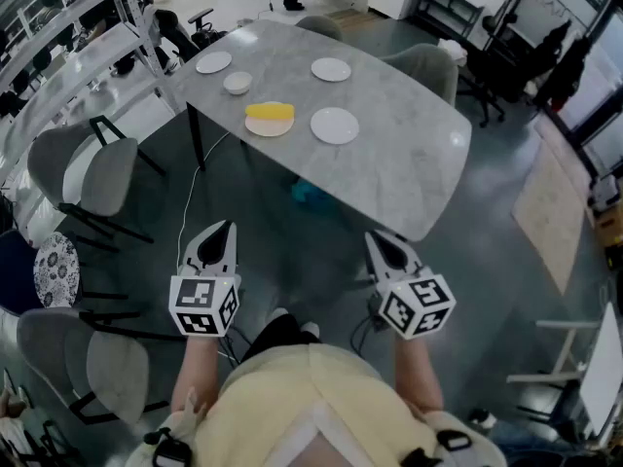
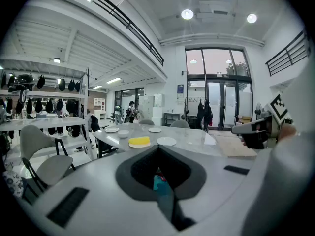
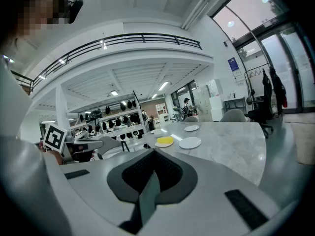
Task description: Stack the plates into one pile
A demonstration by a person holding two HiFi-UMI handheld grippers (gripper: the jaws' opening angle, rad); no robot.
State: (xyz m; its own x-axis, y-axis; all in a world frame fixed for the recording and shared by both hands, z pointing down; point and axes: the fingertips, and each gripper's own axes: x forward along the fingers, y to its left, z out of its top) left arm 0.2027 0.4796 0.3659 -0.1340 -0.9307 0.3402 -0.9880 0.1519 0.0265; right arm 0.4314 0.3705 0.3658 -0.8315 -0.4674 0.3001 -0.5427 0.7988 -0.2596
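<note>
White round plates (image 1: pixel 334 125) scattered, unstacked, on grey table (image 1: pixel 414 178).

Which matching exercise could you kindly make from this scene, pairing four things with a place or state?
Things:
1. yellow item
2. small bowl
3. left gripper
4. grey chair

Places or states:
a. jaws shut, nothing held
b. lies on a plate
c. stands directly on the table
d. off the table, to its left in the head view

Pairs: 1-b, 2-c, 3-a, 4-d.

Open floor (image 1: pixel 292 251) before table (image 1: pixel 409 178)
</note>
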